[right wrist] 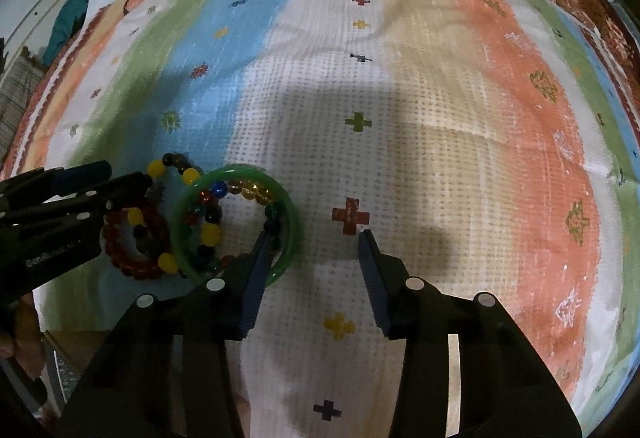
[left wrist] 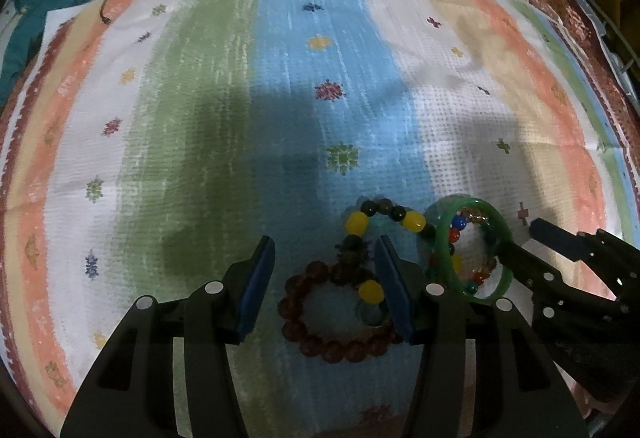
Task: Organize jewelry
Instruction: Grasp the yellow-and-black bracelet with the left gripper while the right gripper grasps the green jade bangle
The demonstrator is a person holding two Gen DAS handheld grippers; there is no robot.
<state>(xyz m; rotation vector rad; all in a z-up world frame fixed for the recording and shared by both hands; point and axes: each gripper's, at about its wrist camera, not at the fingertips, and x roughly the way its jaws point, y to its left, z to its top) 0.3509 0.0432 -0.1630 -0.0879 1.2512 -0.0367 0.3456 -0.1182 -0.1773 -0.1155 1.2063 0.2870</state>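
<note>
Lying in a small heap on the striped cloth, the jewelry centres on a green bangle. Inside the bangle sits a multicoloured bead bracelet; touching its left side are a yellow-and-dark bead bracelet and, beyond that, a red bead bracelet. I judge the bangle light, rigid and slick, best pinched across its rim; the strung beads look limp and prone to rolling, so take them across the strand. The left gripper is wide open above the red bracelet, holding nothing. The right gripper is wide open too, one finger over the bangle's near rim, gripping nothing. No box or tray shows.
</note>
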